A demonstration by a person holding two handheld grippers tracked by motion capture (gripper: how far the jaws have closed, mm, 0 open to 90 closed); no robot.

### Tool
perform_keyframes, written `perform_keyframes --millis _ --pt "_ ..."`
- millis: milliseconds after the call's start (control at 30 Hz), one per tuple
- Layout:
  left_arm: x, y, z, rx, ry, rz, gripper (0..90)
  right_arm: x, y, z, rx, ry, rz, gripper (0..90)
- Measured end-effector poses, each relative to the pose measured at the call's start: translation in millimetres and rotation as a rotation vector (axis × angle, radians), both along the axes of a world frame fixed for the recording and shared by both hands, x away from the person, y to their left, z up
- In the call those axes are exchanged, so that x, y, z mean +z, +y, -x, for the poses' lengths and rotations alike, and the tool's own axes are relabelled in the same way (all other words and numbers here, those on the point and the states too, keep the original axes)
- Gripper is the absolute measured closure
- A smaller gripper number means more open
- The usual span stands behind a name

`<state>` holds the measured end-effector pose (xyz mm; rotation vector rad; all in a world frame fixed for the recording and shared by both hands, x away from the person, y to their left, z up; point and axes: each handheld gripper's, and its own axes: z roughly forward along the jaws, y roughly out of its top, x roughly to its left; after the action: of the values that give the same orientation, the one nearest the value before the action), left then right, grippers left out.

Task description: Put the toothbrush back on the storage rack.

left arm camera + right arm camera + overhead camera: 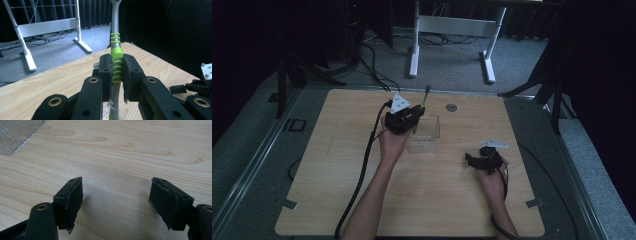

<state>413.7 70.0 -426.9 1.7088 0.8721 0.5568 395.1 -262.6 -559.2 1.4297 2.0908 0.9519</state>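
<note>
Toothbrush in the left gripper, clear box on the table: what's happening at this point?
A person works at a wooden table with a gripper in each hand. The left gripper is shut on a green and grey toothbrush, held upright over a clear plastic container near the table's middle. The right gripper rests low over bare wood off to the right, its jaws wide apart with nothing between them. The toothbrush is not yet set down.

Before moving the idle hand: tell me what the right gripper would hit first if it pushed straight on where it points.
Probably the bare wooden table: the open right gripper angles down at it, nothing between the jaws.
</note>
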Motion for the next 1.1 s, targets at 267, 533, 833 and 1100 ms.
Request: perform_keyframes --millis 267,533,833,1100 --pt "-2.9 -0.3 -3.3 0.002 0.006 -0.017 78.6 0.0 0.0 0.0 0.0 0.0 0.0 26.7" --pt "-5.3 0.5 -5.6 0.003 0.014 -0.025 78.6 0.0 0.0 0.0 0.0 0.0 -0.001 26.7" --pt "-9.1 -0.8 -7.5 0.001 0.022 -0.038 78.6 0.0 0.2 0.1 0.0 0.0 0.002 26.7" --pt "-14.6 -1.3 -9.6 -0.001 0.037 -0.049 78.6 0.0 0.1 0.0 0.0 0.0 0.0 26.7"
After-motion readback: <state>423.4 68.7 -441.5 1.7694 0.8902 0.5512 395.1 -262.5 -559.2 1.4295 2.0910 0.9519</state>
